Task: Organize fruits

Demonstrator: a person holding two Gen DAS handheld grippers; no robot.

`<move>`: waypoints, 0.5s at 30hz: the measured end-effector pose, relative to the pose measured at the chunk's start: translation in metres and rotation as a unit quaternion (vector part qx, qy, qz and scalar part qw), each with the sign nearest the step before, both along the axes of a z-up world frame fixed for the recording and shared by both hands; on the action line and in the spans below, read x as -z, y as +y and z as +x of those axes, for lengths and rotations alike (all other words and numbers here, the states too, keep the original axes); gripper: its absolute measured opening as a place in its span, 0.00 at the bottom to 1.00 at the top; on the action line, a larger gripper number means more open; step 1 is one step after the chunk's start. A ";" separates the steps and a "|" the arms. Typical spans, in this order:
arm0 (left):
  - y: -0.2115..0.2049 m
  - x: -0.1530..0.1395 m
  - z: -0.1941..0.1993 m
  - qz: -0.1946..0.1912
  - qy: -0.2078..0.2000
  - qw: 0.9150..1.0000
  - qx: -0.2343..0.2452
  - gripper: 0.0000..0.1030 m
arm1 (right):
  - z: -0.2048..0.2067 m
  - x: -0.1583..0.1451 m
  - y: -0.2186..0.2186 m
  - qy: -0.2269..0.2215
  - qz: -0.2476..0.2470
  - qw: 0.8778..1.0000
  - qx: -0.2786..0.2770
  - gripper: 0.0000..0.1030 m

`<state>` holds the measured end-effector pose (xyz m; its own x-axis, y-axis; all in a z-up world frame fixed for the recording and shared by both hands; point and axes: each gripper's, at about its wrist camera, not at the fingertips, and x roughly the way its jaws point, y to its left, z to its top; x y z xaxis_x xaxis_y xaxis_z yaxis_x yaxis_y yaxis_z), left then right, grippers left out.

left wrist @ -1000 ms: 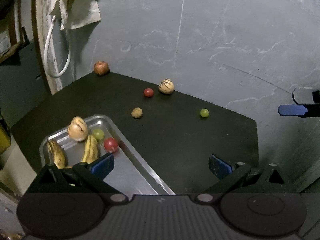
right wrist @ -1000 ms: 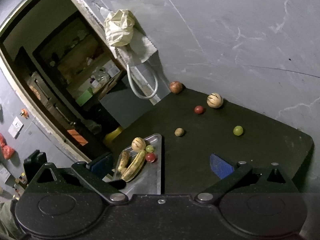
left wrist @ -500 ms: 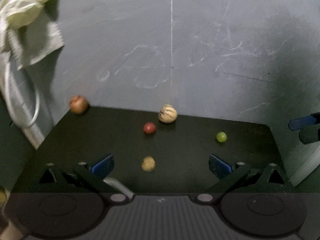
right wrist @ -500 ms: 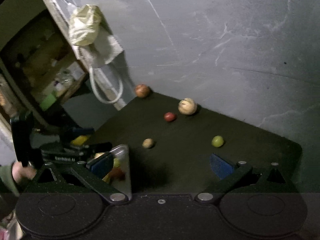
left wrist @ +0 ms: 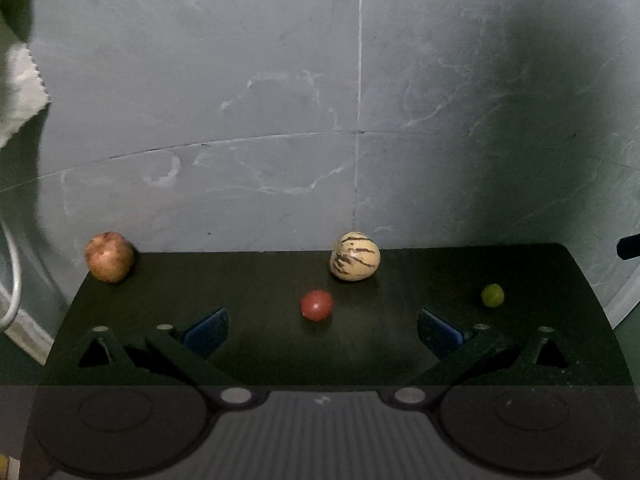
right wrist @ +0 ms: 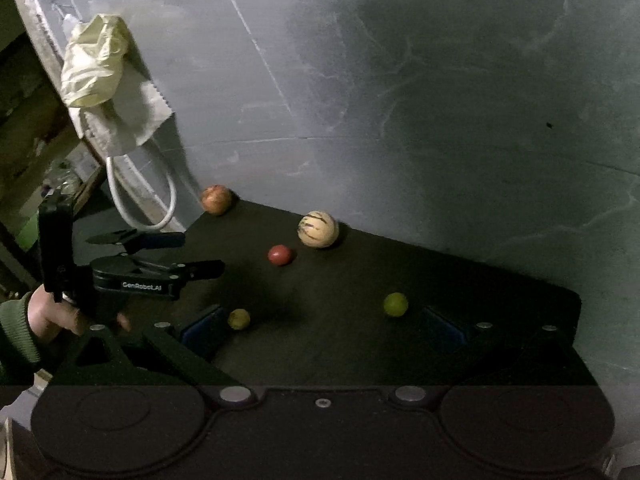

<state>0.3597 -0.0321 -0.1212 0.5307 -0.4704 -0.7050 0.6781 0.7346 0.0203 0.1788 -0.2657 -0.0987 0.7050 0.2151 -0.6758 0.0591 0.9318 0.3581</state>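
On the dark table [left wrist: 400, 280] lie a small red fruit [left wrist: 316, 305], a striped cream melon-like fruit [left wrist: 355, 256], a small green fruit [left wrist: 492, 295] and a reddish apple [left wrist: 109, 256] at the far left corner. My left gripper [left wrist: 322, 330] is open and empty, with the red fruit just ahead between its fingers. My right gripper [right wrist: 322, 326] is open and empty above the table. The right wrist view shows the red fruit [right wrist: 279, 255], the striped fruit [right wrist: 318, 229], the green fruit [right wrist: 395, 304], the apple [right wrist: 216, 199], a small tan fruit [right wrist: 239, 319] and the left gripper [right wrist: 196, 254]. The tray is out of view.
A grey marble wall [left wrist: 360, 120] stands right behind the table. A cloth and a white cable [right wrist: 116, 136] hang at the left beside a doorway. The table's right edge [right wrist: 576, 304] drops off near the wall.
My left gripper has moved forward from the tray toward the red fruit; the tray and tan fruit have left its view. My right gripper has moved forward and right; the left gripper entered its view.
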 end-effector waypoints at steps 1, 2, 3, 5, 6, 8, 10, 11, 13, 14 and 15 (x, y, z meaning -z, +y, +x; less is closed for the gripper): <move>-0.001 0.001 0.004 0.001 0.002 1.000 0.003 0.99 | 0.000 0.000 0.001 0.001 -0.002 1.000 0.002 0.99; -0.003 0.003 0.007 0.002 0.004 1.000 0.005 0.99 | 0.002 0.001 0.002 0.002 -0.004 1.000 0.005 0.99; -0.004 0.004 0.009 0.002 0.004 1.000 0.008 0.99 | 0.003 0.002 0.003 0.004 -0.006 1.000 0.007 0.99; -0.006 0.008 0.013 0.002 0.005 1.000 0.012 1.00 | 0.004 0.004 0.004 0.008 -0.008 1.000 0.011 0.99; -0.007 0.011 0.015 0.003 0.006 1.000 0.014 1.00 | 0.005 0.005 0.004 0.009 -0.009 1.000 0.013 0.99; -0.009 0.014 0.017 0.003 0.007 1.000 0.018 1.00 | 0.007 0.007 0.006 0.010 -0.012 1.000 0.015 0.99; -0.012 0.019 0.020 0.005 0.008 1.000 0.021 1.00 | 0.009 0.009 0.006 0.009 -0.017 1.000 0.018 0.99; -0.014 0.021 0.021 0.007 0.008 1.000 0.024 1.00 | 0.010 0.011 0.006 0.007 -0.022 1.000 0.019 0.99; -0.018 0.026 0.025 0.011 0.009 0.999 0.030 0.99 | 0.015 0.014 0.006 0.006 -0.032 0.999 0.024 0.99; -0.020 0.029 0.027 0.014 0.009 0.999 0.034 0.99 | 0.017 0.017 0.006 0.005 -0.037 0.999 0.026 0.99; -0.023 0.032 0.030 0.018 0.008 0.999 0.039 0.99 | 0.019 0.019 0.007 0.005 -0.042 0.999 0.029 0.99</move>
<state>0.3894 -0.0553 -0.1534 0.4824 -0.4839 -0.7302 0.7334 0.6789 0.0346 0.1981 -0.2592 -0.1179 0.7075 0.1160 -0.6971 0.1174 0.9534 0.2779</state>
